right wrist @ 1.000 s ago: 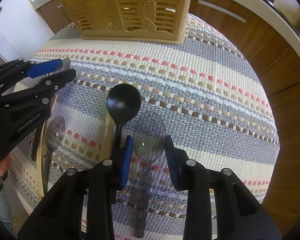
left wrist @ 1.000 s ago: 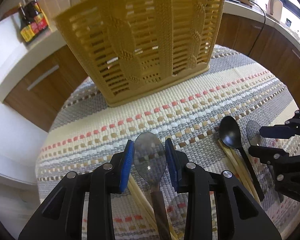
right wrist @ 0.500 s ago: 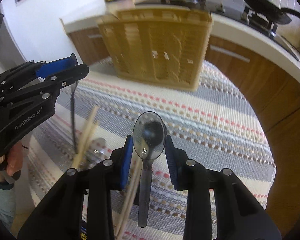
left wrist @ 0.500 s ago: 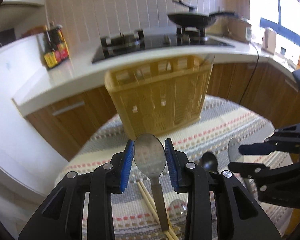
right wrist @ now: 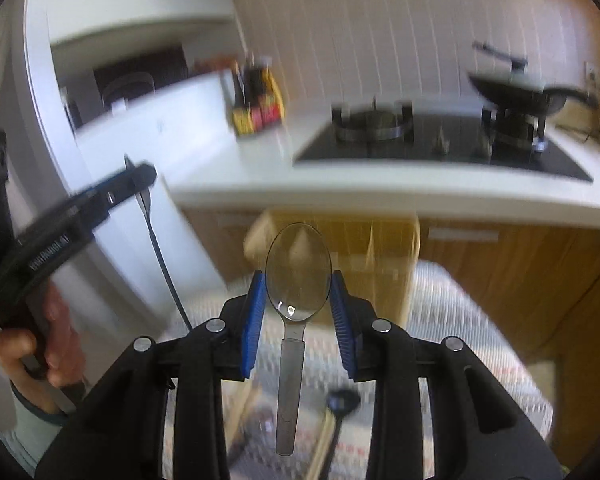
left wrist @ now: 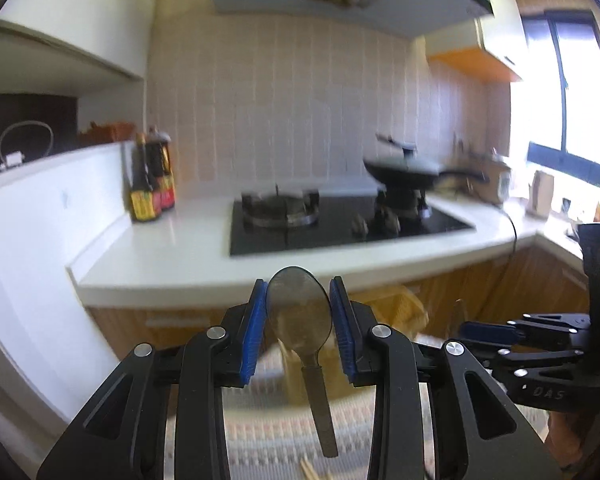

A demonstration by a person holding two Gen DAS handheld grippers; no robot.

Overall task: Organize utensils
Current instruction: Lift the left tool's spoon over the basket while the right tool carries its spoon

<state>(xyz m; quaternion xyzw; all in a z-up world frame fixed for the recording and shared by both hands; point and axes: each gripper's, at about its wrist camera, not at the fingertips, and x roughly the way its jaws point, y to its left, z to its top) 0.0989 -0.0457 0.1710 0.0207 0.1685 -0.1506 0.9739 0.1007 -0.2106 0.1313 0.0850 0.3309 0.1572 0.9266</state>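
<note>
My left gripper (left wrist: 299, 320) is shut on a metal spoon (left wrist: 300, 316), bowl between the blue pads, handle hanging down. My right gripper (right wrist: 299, 304) is shut on a second metal spoon (right wrist: 298, 276) the same way. Both are raised well above the striped mat (right wrist: 440, 320). The yellow slatted utensil basket (right wrist: 380, 256) stands ahead and below; in the left wrist view it (left wrist: 404, 308) is partly hidden behind my fingers. A black spoon (right wrist: 342, 402) and chopsticks (right wrist: 324, 440) lie on the mat. The left gripper also shows in the right wrist view (right wrist: 136, 178), its spoon hanging.
A white counter (left wrist: 188, 248) with a black gas hob (left wrist: 340, 224), a wok (left wrist: 404, 170) and sauce bottles (left wrist: 150, 184) runs behind the table. Wooden cabinet fronts (right wrist: 520, 280) lie below it. The right gripper shows at the right of the left wrist view (left wrist: 488, 332).
Both grippers have lifted their spoons off the mat and tilted up, so the views now look at the counter and wall. The basket has dropped low in both views.
</note>
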